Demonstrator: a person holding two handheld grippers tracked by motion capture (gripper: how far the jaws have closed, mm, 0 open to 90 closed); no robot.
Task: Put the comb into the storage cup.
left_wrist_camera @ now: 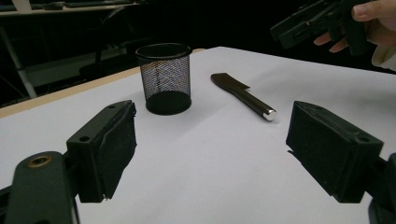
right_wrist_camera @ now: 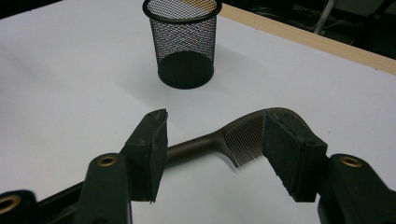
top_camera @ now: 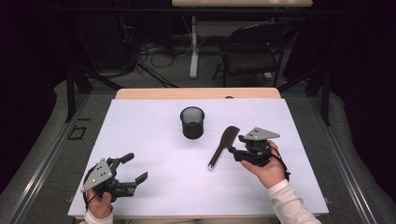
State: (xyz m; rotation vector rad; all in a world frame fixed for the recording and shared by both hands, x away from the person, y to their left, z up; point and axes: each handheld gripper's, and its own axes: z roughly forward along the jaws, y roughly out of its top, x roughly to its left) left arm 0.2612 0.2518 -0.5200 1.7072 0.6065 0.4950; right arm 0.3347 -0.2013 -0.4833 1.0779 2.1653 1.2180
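Here the white desk (top_camera: 154,186) carries a black mesh cup (top_camera: 192,122); just right of it lies a dark comb (top_camera: 223,145). Right tongs (right_wrist_camera: 212,154) straddle its toothed head, pads apart; left tongs (left_wrist_camera: 210,154) gape empty.

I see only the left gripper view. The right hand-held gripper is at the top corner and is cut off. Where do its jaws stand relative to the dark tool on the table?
Observer: In the right gripper view the right hand-held gripper is open. One jaw stands on each side of the wide end of the dark tool, and the pads do not press on it.
Operator: Does that wide end have a pattern? To me it looks plain.
Observer: Yes, fine parallel grooves cover its face.
Operator: Is the mesh cup empty?
Observer: The high view looks down into the mesh cup, and I see nothing inside.
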